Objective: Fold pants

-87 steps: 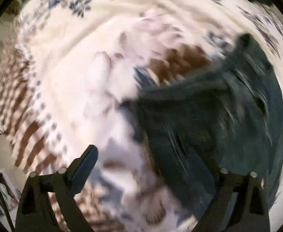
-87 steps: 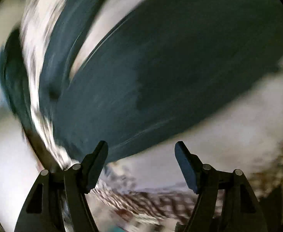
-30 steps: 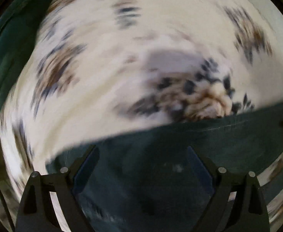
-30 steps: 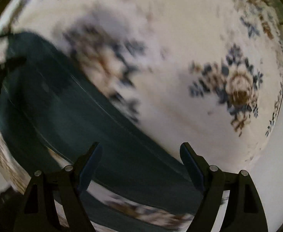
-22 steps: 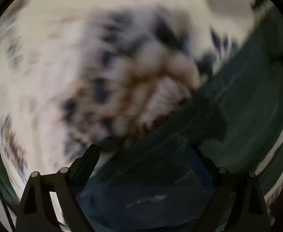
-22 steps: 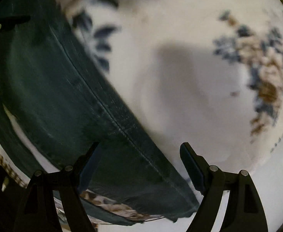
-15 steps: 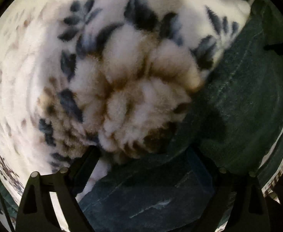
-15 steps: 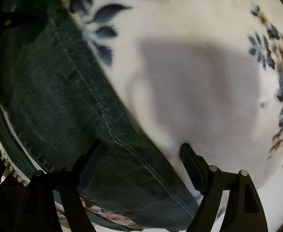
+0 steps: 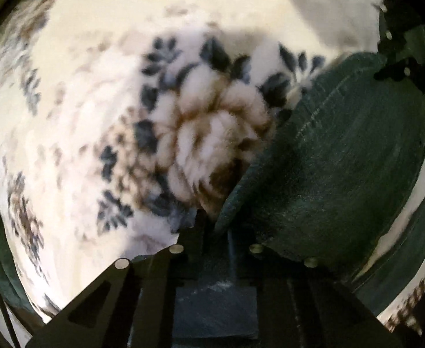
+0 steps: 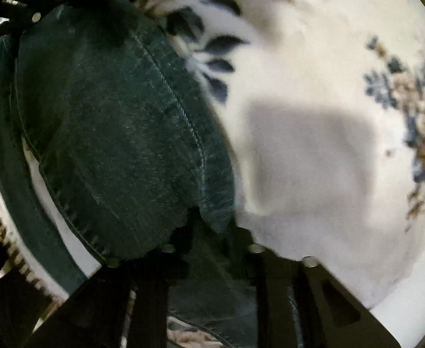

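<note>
The pants [image 9: 343, 174] are dark green-blue denim, lying on a white fleece blanket [image 9: 96, 87] with blue and brown flowers. My left gripper [image 9: 215, 229] is shut on the edge of the pants, with denim pinched between the jaws. The fabric bulges up to its right. In the right wrist view my right gripper [image 10: 212, 229] is shut on the other end of the same edge of the pants [image 10: 111, 145], which spread to its left. Each gripper shows at the far edge of the other's view.
The flowered blanket [image 10: 314, 101] covers the whole surface around the pants. A brown patterned border of the blanket [image 10: 1, 223] and a dark gap lie at the left edge of the right wrist view. A pale floor strip [image 10: 401, 298] shows at lower right.
Both grippers were open over the pants' edge half a second ago. Now both have closed on the denim, and the fabric bunches up between them.
</note>
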Demonstrator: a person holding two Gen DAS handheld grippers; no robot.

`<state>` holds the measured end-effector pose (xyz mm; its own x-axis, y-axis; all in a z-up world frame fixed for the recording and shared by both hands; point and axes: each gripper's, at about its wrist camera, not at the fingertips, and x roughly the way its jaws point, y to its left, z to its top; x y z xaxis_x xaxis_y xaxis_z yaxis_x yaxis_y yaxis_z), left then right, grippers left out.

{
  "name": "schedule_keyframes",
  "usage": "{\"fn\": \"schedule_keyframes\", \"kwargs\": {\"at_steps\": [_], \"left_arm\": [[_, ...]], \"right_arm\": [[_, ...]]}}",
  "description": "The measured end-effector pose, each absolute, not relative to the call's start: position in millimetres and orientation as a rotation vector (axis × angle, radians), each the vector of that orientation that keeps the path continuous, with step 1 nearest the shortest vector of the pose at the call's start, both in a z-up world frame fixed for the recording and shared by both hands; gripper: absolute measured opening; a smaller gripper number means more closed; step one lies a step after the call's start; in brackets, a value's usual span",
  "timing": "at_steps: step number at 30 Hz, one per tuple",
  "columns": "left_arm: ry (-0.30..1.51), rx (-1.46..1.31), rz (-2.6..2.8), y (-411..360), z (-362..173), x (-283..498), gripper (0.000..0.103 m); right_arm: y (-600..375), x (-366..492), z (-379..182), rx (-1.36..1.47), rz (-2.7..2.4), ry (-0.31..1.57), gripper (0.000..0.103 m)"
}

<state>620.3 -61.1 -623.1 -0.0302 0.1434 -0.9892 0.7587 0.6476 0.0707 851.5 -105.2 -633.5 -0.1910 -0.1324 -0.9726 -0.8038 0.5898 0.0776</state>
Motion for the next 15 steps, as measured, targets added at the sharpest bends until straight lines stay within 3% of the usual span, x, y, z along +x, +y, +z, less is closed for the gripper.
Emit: {"fn": "schedule_keyframes", "kwargs": {"at_steps": [1,8,15], "left_arm": [[1.540,0.740,-0.569,-57,-614,617,0.005],[1.502,0.455,-0.449,-16,-546,560,0.005],[1.558,0.181,-0.327,11,-499,473,0.005]], "right_arm": [[-113,844,-624,-0.774,0.698,1.644,0.009],[-171,771,-535,-0.640,0.560,1.479,0.008],[-194,649,-435,-0.442,0.534,1.505,0.008]]}}
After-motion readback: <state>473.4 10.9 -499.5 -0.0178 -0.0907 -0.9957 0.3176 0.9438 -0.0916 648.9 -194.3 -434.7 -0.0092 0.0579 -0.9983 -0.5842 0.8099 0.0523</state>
